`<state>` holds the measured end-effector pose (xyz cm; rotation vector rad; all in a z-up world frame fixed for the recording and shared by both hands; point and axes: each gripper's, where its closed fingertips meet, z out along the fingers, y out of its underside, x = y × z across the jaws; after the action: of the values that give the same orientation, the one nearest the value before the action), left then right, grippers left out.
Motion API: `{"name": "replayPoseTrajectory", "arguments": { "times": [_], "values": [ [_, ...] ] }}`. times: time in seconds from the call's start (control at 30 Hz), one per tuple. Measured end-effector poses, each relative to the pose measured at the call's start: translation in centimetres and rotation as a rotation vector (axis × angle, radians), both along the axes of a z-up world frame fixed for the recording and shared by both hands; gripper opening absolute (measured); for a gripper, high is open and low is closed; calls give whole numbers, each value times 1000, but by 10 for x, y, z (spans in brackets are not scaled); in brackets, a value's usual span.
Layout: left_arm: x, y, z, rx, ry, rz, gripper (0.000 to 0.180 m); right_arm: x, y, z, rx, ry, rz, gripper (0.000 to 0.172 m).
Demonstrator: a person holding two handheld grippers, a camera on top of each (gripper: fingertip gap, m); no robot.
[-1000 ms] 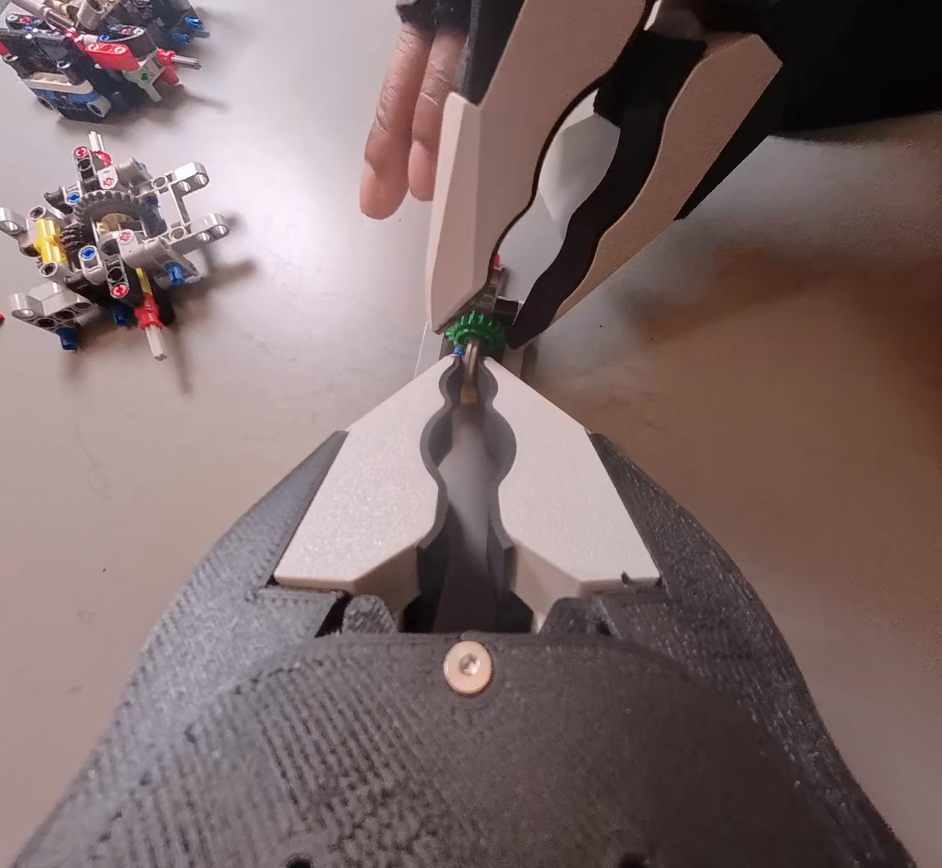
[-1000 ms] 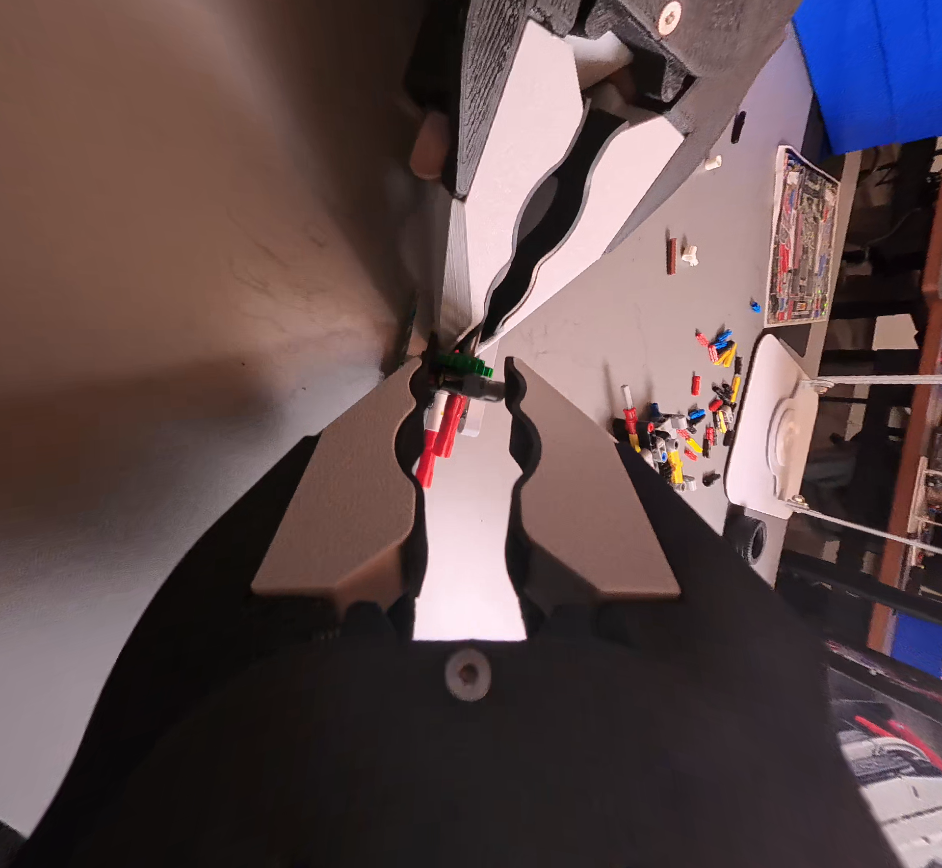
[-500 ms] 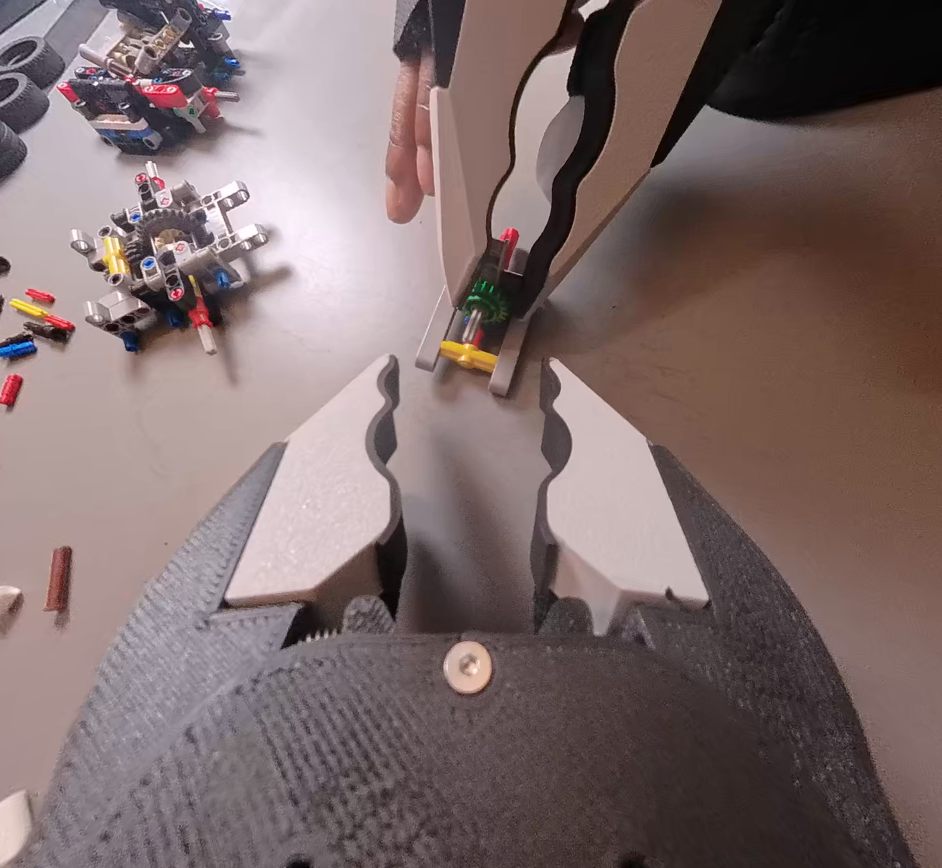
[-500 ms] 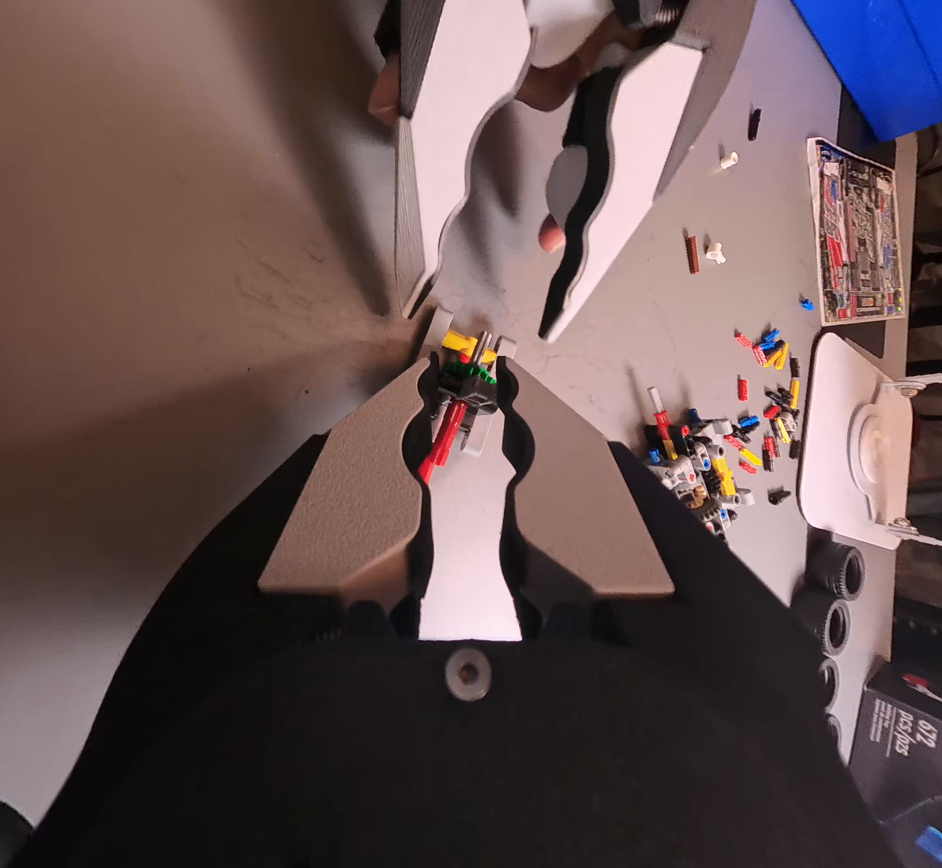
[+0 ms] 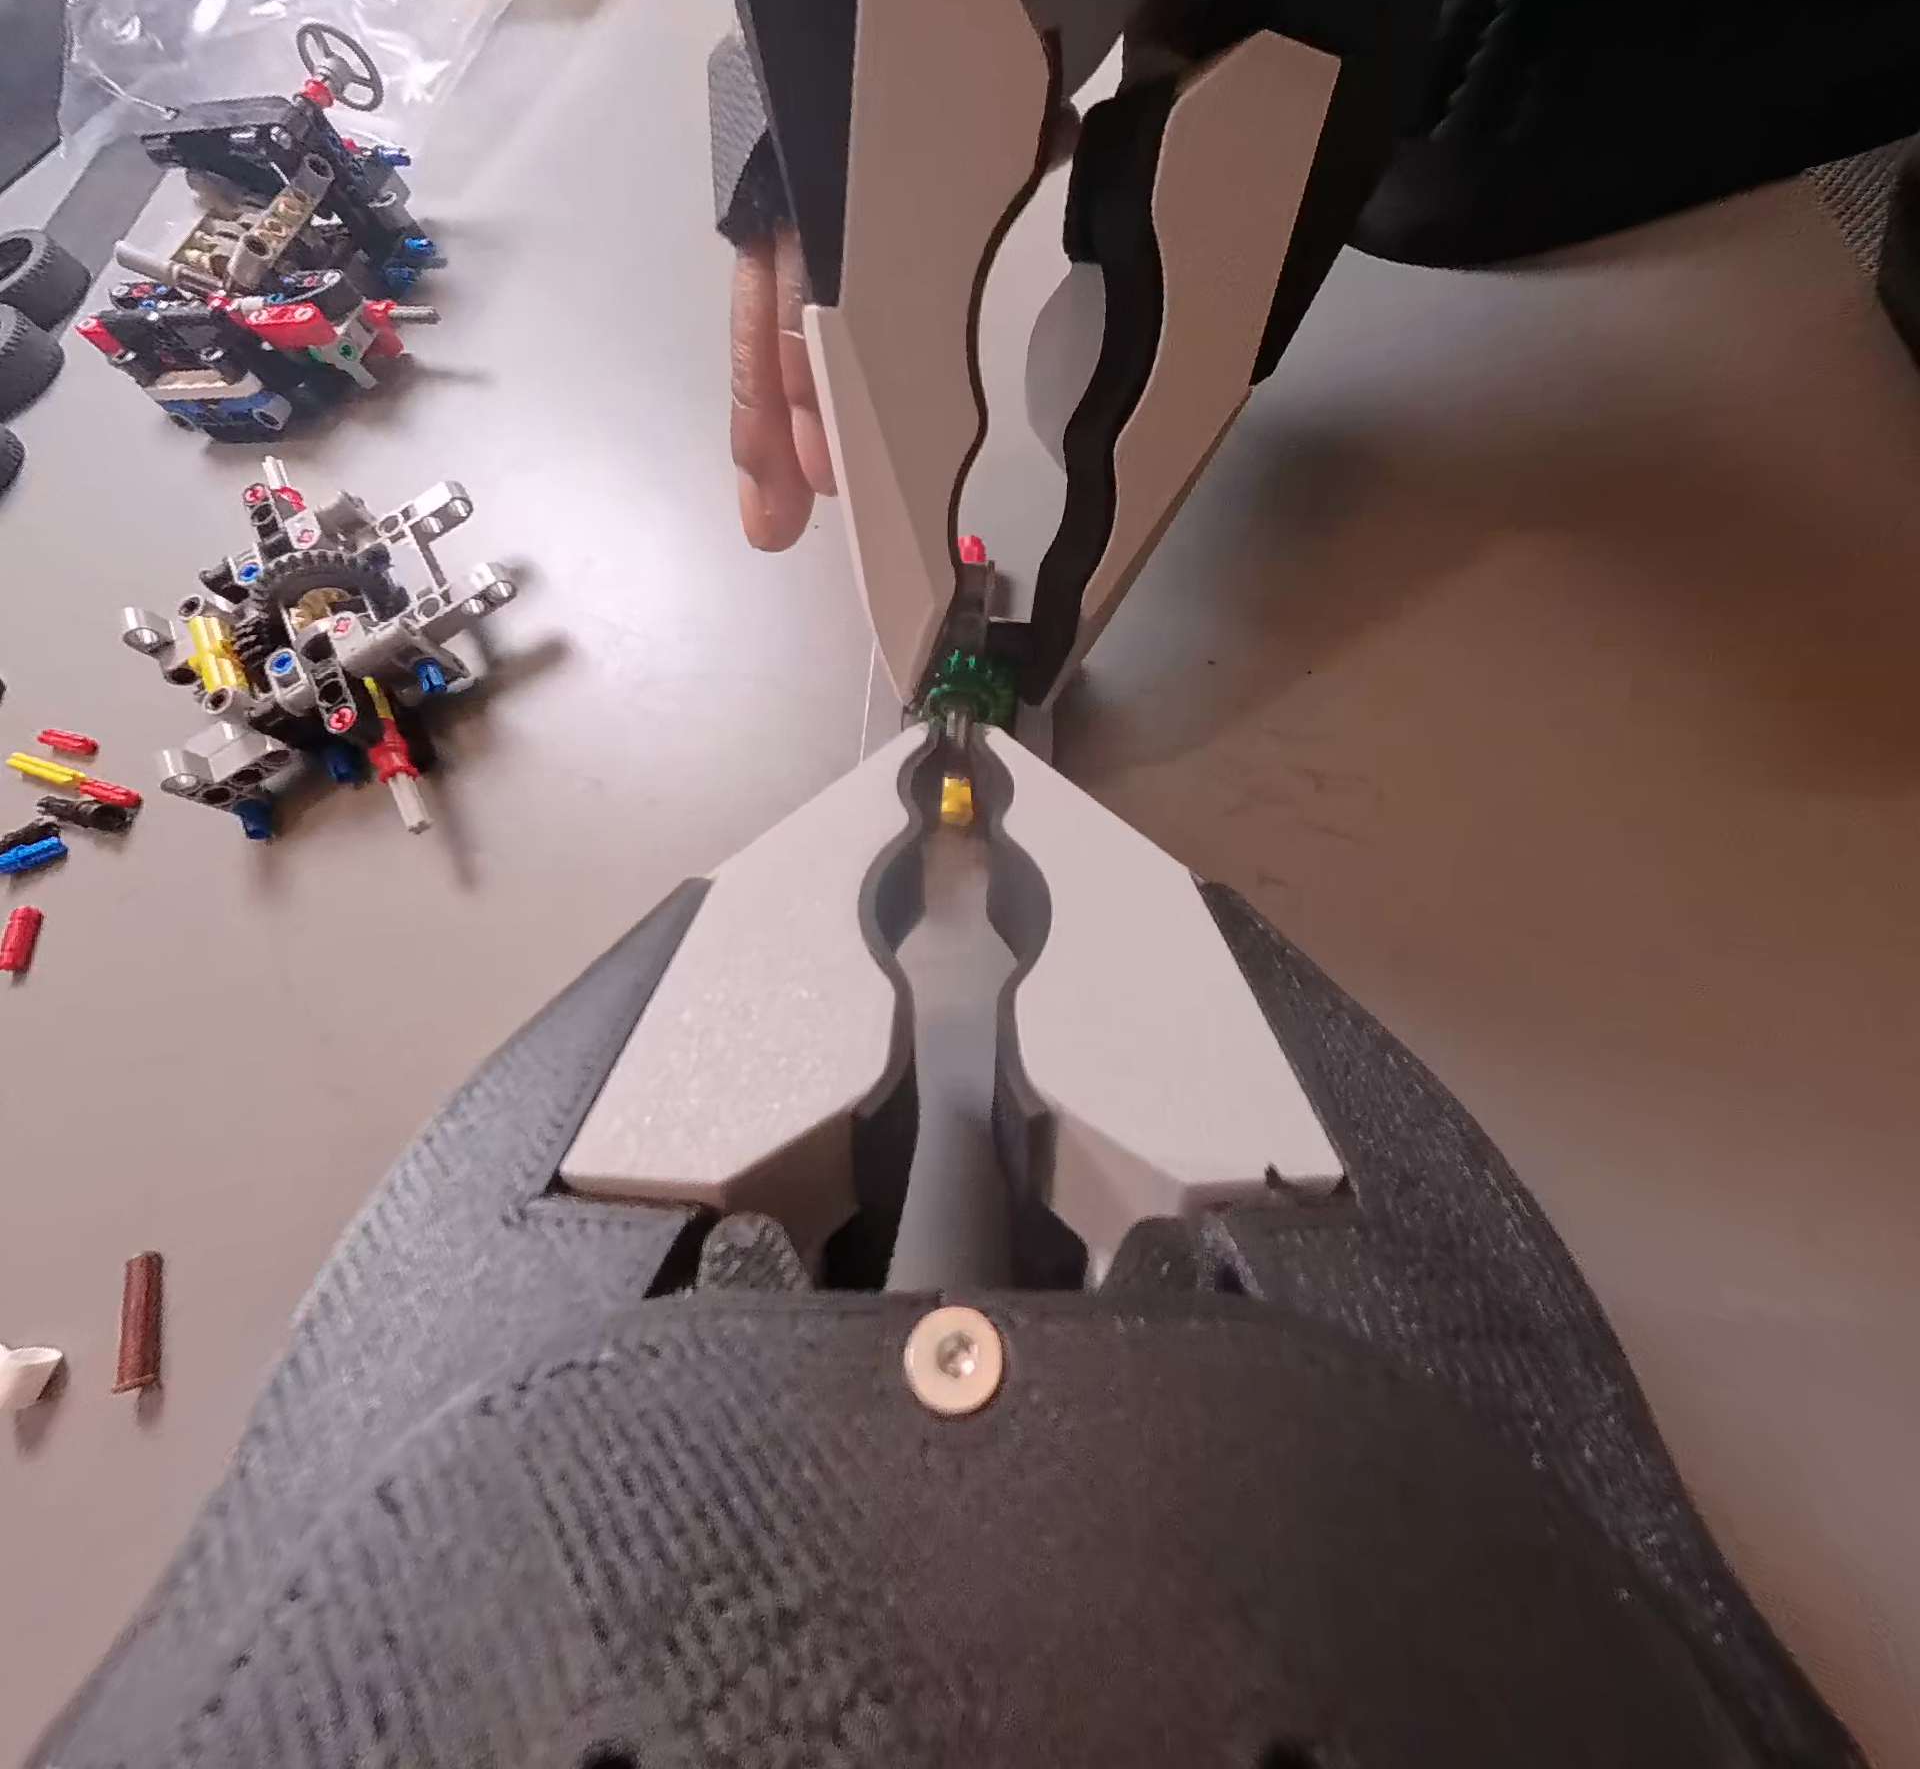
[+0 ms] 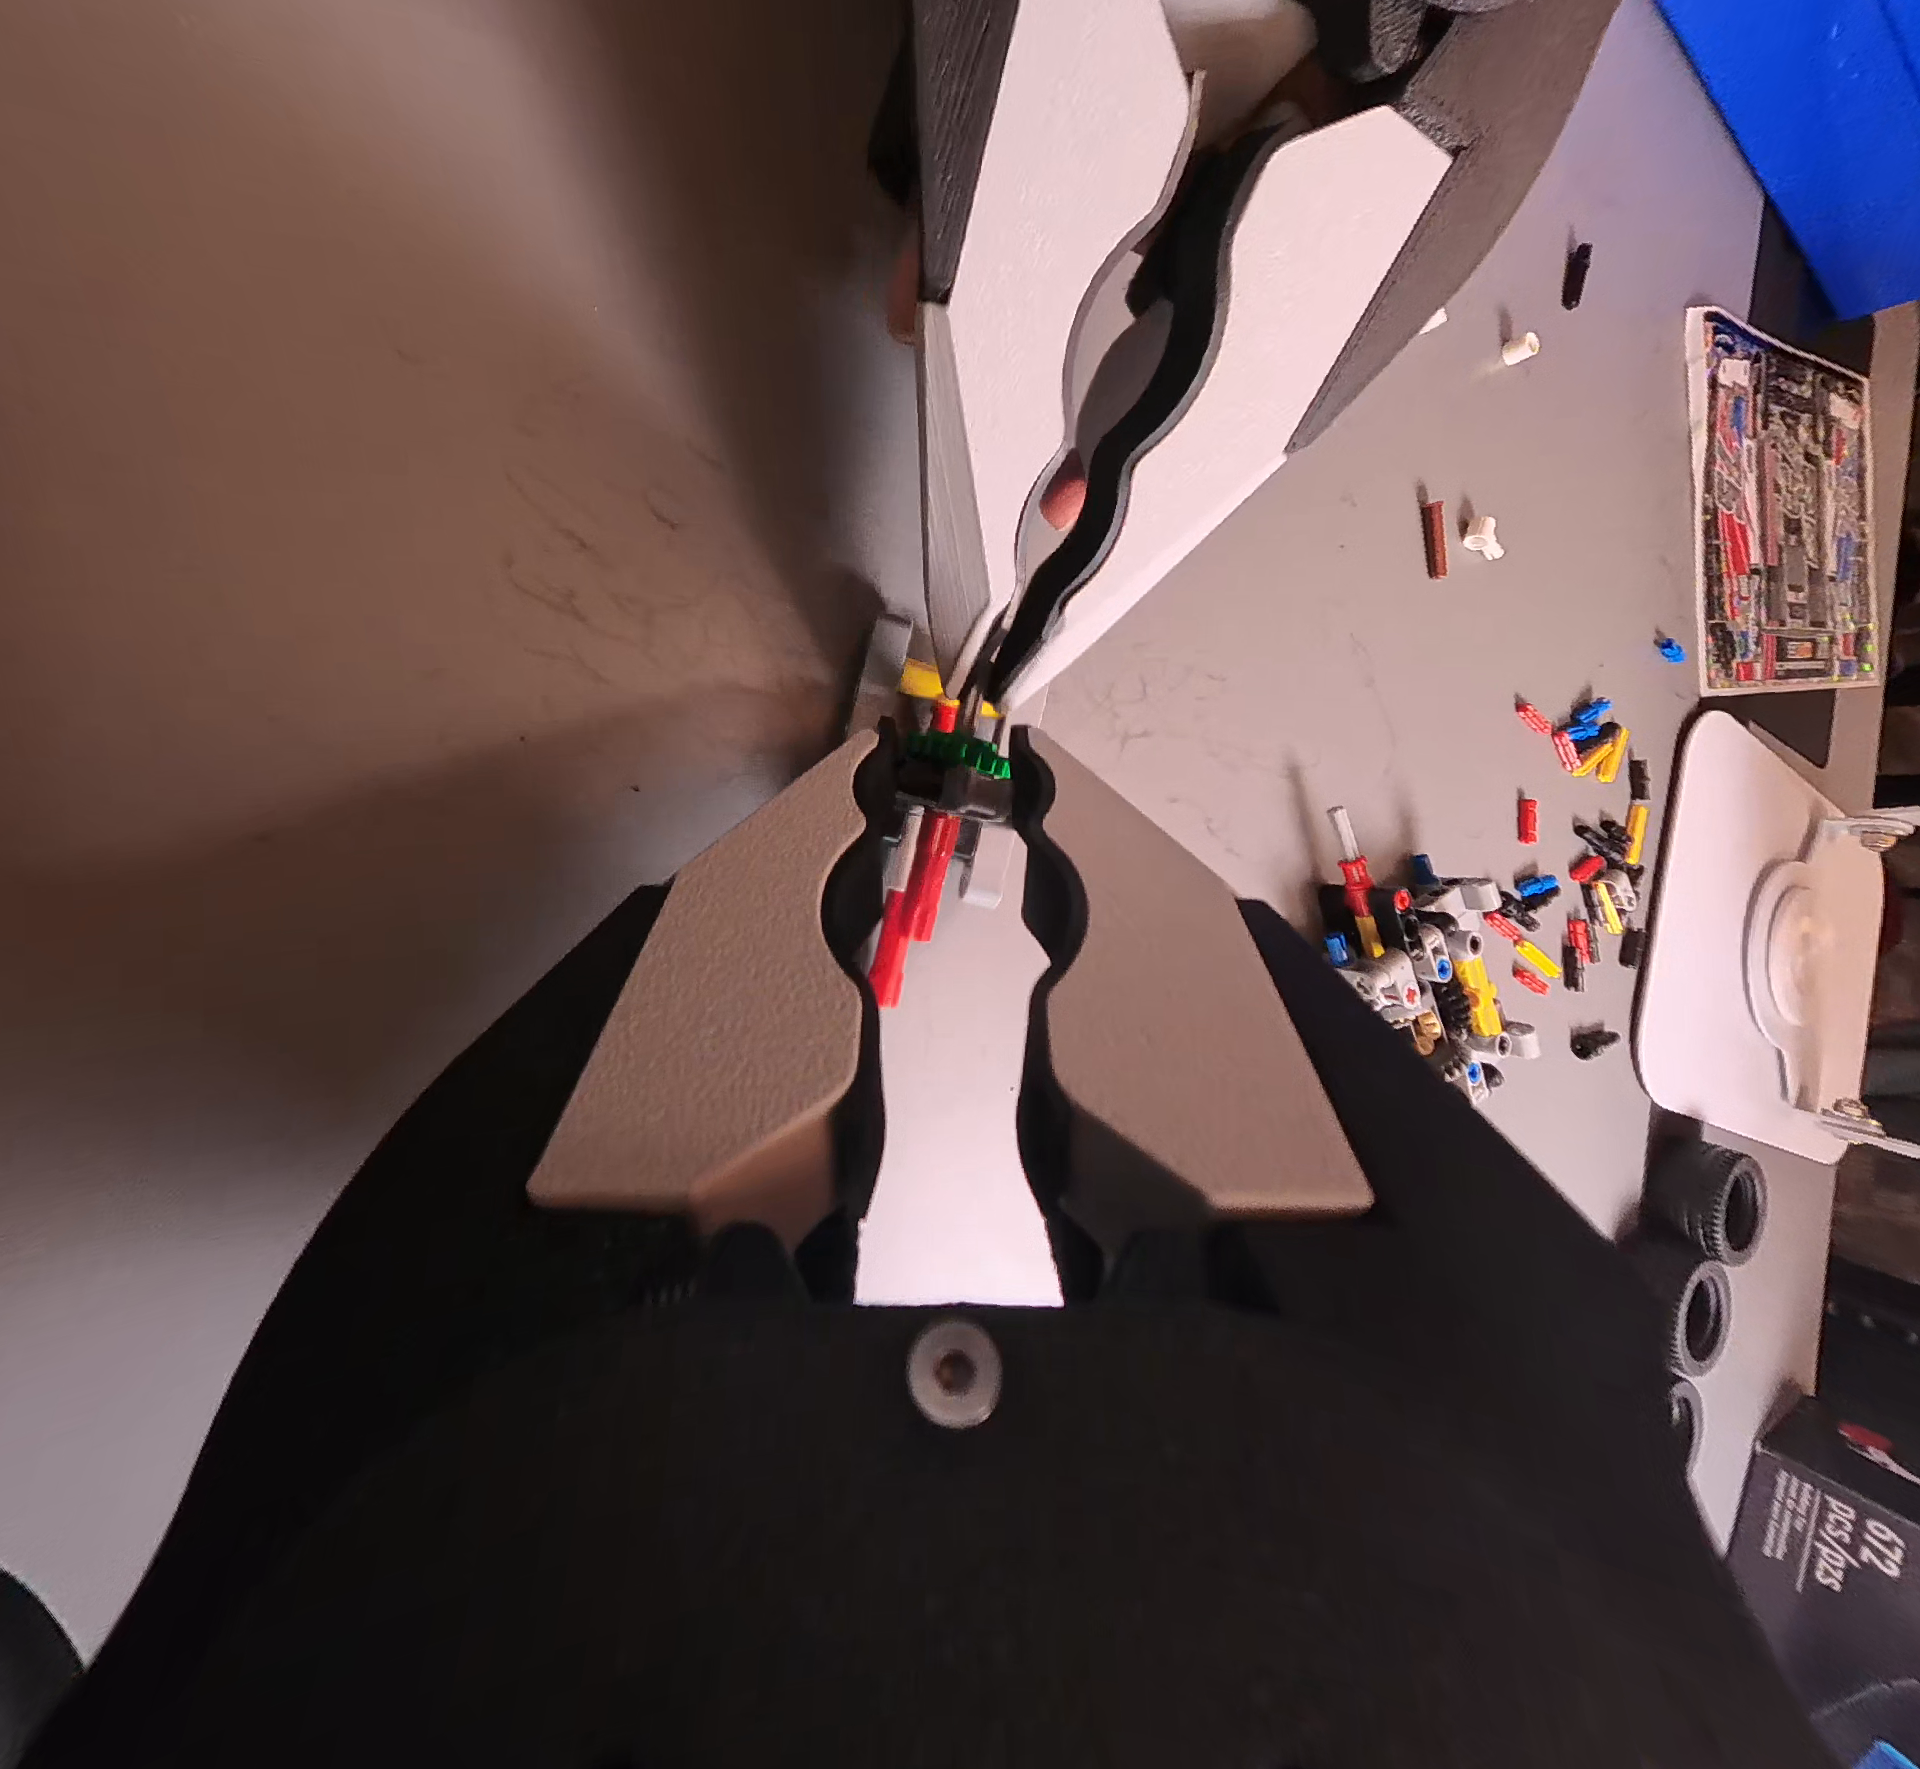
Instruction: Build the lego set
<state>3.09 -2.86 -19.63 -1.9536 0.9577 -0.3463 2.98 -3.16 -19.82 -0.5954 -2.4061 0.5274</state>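
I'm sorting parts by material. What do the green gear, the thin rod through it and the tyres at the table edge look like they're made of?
Green gear: looks like hard moulded plastic, solid colour with a slight gloss. Thin rod: grey with a pale glint, metal or grey plastic; cannot tell. Tyres: probably rubber, matt black with ribbed tread.

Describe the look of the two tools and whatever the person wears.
Each tool has two pale grey, wedge-shaped fingers with wavy dark inner pads, set in a black ribbed, printed-looking body with a silver screw at its middle. See the left tool and the right tool. The hand beside the right tool shows a black cuff, with a black sleeve above. No cables or markings show.
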Motion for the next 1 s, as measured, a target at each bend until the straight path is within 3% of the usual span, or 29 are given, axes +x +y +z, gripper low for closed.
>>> {"name": "replayPoseTrajectory", "arguments": {
  "times": [0.37,0.63,0.83,1.0],
  "values": [
    [-16,8,2,-201,-193,227,2,-8,9,14,199,-6,-60,26],
    [-22,10,-1,-240,-251,269,2,-9,9,1,268,8,-272,34],
    [-24,10,-2,-246,-262,280,3,-13,1,-5,288,54,-279,36],
    [-24,9,-1,-246,-269,278,3,-4,0,-16,342,17,-266,23]
  ]
}}
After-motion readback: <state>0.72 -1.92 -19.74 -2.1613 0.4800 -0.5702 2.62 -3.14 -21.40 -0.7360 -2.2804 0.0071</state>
